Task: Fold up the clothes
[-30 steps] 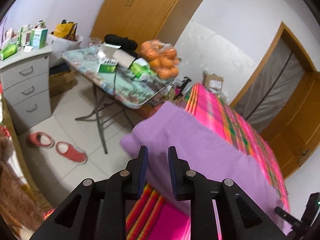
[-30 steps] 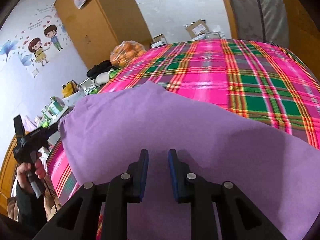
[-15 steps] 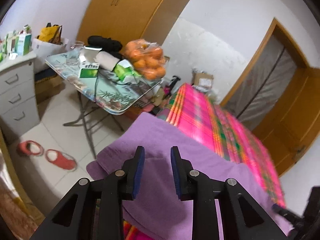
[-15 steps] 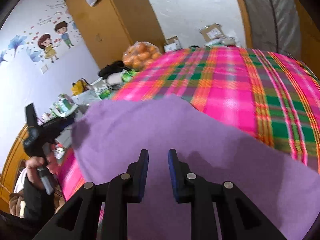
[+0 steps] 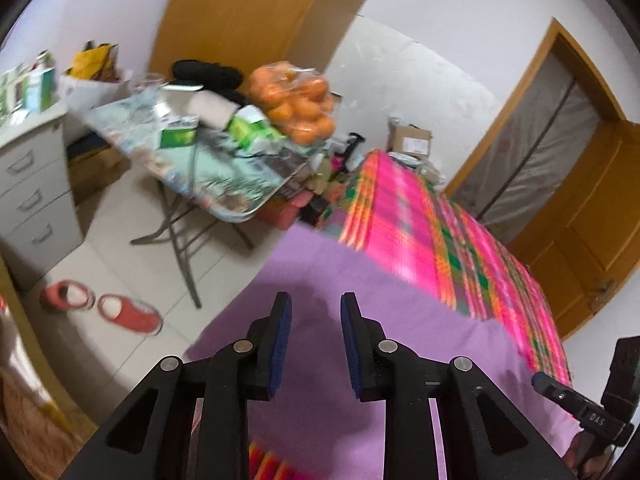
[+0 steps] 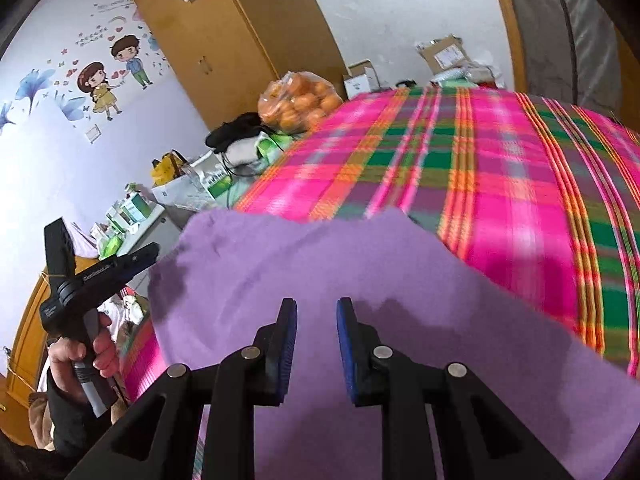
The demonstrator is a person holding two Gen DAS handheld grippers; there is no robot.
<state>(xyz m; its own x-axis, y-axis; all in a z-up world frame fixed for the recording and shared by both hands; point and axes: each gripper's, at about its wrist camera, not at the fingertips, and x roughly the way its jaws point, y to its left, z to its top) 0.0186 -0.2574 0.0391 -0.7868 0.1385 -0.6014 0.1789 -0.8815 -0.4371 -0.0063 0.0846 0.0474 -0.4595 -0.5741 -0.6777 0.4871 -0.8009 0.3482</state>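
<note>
- Left wrist view: the left claw (image 5: 316, 340) hovers over the soft, matte purple cloth garment (image 5: 340, 360), blue-padded jaws apart with nothing pinched between them. The garment lies on the pink, green and orange plaid bedspread (image 5: 420, 240), its near corner hanging over the bed edge toward 8 o'clock. It looks light and limp, a thin knit with no stiffness, so I judge it will sag and drag if lifted from one point only.
- Still in that view, at 11 o'clock stands a folding bench with a patterned top (image 5: 208, 176), carrying a clear bag of oranges (image 5: 296, 104). A pair of red slippers (image 5: 104, 308) sits on the pale tiled floor at 8 o'clock.
- Right wrist view: the right claw (image 6: 316, 344) is likewise released, empty, above the garment's middle. The fabric lies smooth with faint creases; its far hem (image 6: 320, 220) runs wavy at 12 o'clock.
- The best holds look like the two far corners, pinched at the hem where the cloth is doubled.
- The person's hand (image 6: 92, 352) grips the other tool at 9 o'clock.
</note>
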